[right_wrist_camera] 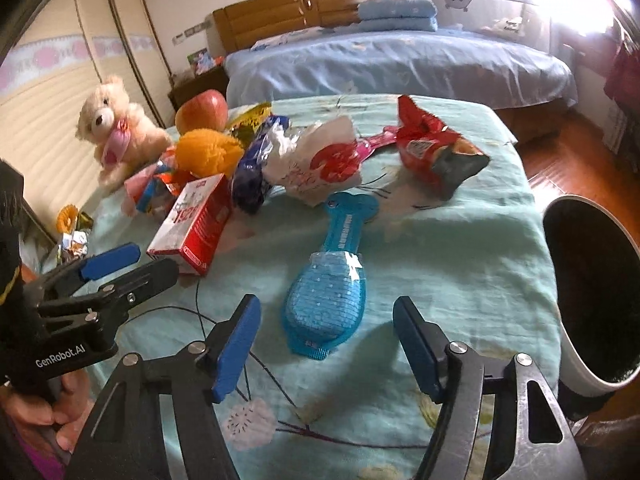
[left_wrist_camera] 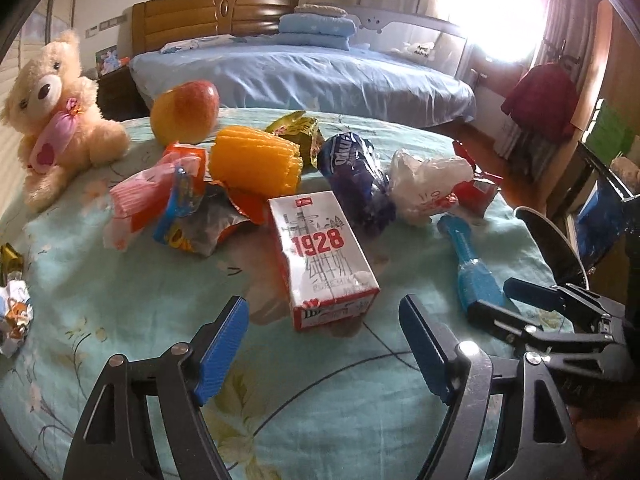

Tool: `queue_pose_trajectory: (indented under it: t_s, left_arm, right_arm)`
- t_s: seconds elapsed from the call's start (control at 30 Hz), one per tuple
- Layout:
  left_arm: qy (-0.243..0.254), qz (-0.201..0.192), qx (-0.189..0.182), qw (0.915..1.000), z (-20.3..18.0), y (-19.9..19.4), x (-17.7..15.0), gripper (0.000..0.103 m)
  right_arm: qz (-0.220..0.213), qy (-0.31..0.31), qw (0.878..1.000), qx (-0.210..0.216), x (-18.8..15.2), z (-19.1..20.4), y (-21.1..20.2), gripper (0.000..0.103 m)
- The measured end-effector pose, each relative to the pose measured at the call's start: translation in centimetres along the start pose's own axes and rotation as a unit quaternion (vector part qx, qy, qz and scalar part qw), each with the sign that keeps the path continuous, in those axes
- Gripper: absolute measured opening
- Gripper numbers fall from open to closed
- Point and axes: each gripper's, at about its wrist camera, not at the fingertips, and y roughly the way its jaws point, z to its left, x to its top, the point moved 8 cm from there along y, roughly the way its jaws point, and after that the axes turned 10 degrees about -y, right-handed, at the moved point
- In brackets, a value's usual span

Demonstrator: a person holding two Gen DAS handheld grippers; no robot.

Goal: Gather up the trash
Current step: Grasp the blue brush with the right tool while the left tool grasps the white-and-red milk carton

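Note:
Trash lies on a round table with a pale green flowered cloth (left_wrist_camera: pixel 120 280). A white and red milk carton (left_wrist_camera: pixel 320 256) lies just ahead of my left gripper (left_wrist_camera: pixel 323 304), whose jaws stand open to either side of its near end, not touching it. A flat blue plastic package (right_wrist_camera: pixel 326 296) lies lengthwise between the open fingers of my right gripper (right_wrist_camera: pixel 327 302), and the pads are clear of it. Further back sit a white plastic bag (right_wrist_camera: pixel 316 164), a red snack bag (right_wrist_camera: pixel 432 148), a dark blue wrapper (left_wrist_camera: pixel 352 176) and an orange foam net (left_wrist_camera: pixel 256 160).
A white bin with a black liner (right_wrist_camera: pixel 560 352) stands at the table's right edge. A teddy bear (left_wrist_camera: pixel 60 116) and an apple (left_wrist_camera: pixel 184 112) sit at the back left. Crumpled wrappers (left_wrist_camera: pixel 16 312) lie at the left edge. A blue bed (left_wrist_camera: pixel 304 76) stands behind.

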Motion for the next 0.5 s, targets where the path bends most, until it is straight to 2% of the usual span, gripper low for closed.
queue_pose_trajectory:
  t_s: [0.13,0.2,0.23,0.27,0.3,0.5]
  left_arm:
    - [0.003,0.011,0.02,0.9997,-0.3,1.6,0.5,0.077]
    - [0.007,0.017,0.035,0.9992,-0.3,2.6,0.6,0.072]
    - [0.007,0.022,0.033,0.9992,-0.4,3.0,0.6,0.057]
    - [0.005,0.033,0.027,0.9991,-0.5,3.5,0.4,0.048]
    - [0.005,0.032,0.027,0.9991,-0.5,3.5,0.4,0.048]
    - [0.028,0.015,0.009,0.9995,-1.5,2.6,0.1,0.047]
  right_arm:
    - [0.013,-0.012,1.0,-0.006,0.0,0.0,0.8,0.062]
    - [0.014,-0.017,1.0,-0.009,0.1,0.1,1.0,0.058]
    - [0.015,-0.019,1.0,-0.012,0.2,0.1,1.1,0.057]
    - [0.015,-0.02,1.0,-0.014,0.2,0.0,1.1,0.05]
    - [0.015,-0.021,1.0,-0.017,0.3,-0.1,1.1,0.045]
    - [0.001,-0.018,1.0,-0.006,0.1,0.0,0.0,0.045]
